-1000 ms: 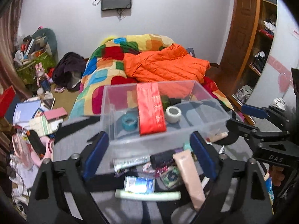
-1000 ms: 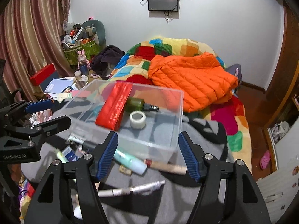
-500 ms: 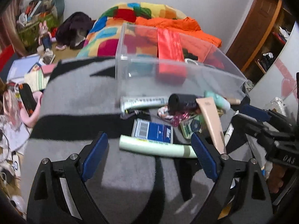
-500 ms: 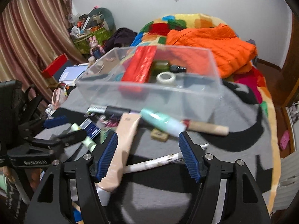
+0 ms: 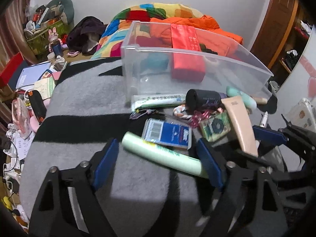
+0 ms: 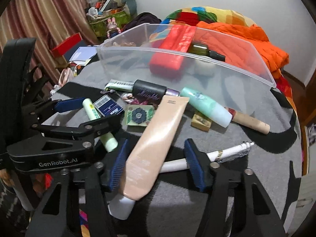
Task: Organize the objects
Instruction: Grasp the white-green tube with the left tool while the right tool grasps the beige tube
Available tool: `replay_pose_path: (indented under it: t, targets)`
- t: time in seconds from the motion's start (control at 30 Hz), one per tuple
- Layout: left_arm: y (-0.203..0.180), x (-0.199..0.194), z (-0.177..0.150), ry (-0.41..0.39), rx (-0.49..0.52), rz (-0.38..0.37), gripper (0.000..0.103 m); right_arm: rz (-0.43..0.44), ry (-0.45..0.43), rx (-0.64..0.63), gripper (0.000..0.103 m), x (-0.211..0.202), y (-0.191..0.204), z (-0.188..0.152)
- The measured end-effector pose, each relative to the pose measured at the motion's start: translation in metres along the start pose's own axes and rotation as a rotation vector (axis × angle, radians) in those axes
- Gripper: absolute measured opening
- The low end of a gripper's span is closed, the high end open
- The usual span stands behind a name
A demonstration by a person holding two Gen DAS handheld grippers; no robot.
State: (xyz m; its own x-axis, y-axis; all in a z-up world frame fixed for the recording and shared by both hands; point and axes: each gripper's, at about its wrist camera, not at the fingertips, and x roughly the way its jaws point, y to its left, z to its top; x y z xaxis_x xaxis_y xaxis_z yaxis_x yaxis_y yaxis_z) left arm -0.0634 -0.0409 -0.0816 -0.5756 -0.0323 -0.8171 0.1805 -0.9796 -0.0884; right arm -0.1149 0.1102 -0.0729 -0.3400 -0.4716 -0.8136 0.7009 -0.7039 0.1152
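while both tongs gape, left tongs [image 5: 158, 159] straddle green tube [image 5: 162, 155], right tongs [image 6: 157, 165] straddle beige tube [image 6: 156, 144].

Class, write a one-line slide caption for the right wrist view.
Open right gripper straddles a beige tube lying before a clear bin.

clear bin [image 5: 197, 75] behind, toiletries [image 6: 158, 138] crowding front

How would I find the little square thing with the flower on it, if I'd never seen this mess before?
Start at the big clear plastic bin on the grey blanket. In the pile in front of it, find the long beige tube; the flower packet lies flat against that tube's left side. It is the only small green square there, with a dark round flower in its middle, unlike the blue barcode box beside it.
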Motion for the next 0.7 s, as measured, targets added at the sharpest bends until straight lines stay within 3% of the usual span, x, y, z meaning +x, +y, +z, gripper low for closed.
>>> replay_pose_path:
  t: [0.2,0.4,0.7]
  targets:
    - [0.008,-0.016,-0.018,-0.004,0.057,0.032,0.051,-0.01,-0.013,-0.015,0.035,-0.006,-0.001,-0.006]
    - [0.016,-0.026,-0.03,-0.019,0.061,0.039,0.037,-0.019,-0.023,0.0,0.034,-0.017,-0.007,-0.013]
    - [0.017,-0.018,-0.021,-0.043,0.03,0.049,0.032,-0.007,-0.006,0.088,0.035,-0.036,-0.017,-0.024]
